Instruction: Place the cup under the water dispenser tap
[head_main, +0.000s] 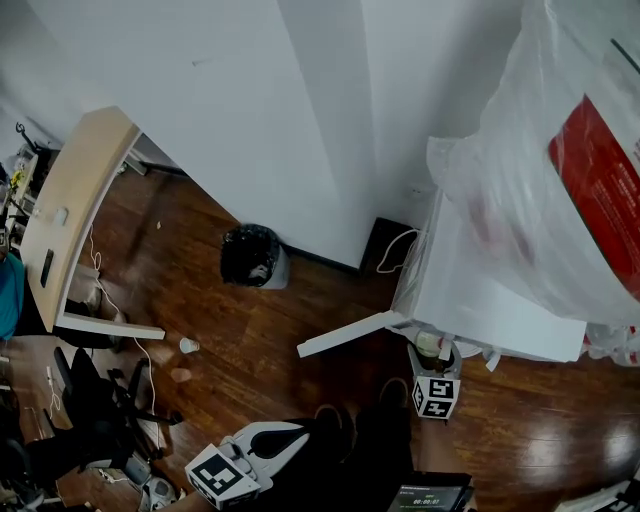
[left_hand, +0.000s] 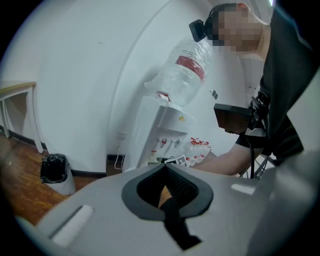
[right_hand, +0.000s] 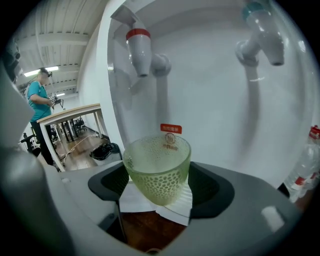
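Below the red-capped tap (right_hand: 138, 47), the right gripper (right_hand: 159, 184) pinches the green cup (right_hand: 156, 167) upright; spout sits above, slightly left of centre.

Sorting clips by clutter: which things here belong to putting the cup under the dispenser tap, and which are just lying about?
Job: pale green dimpled glass cup, gripped by the right gripper; white tap with red cap; white tap with blue cap; white water dispenser cabinet.
Lying about: round waste bin with black bag; pale wooden desk; black office chair.
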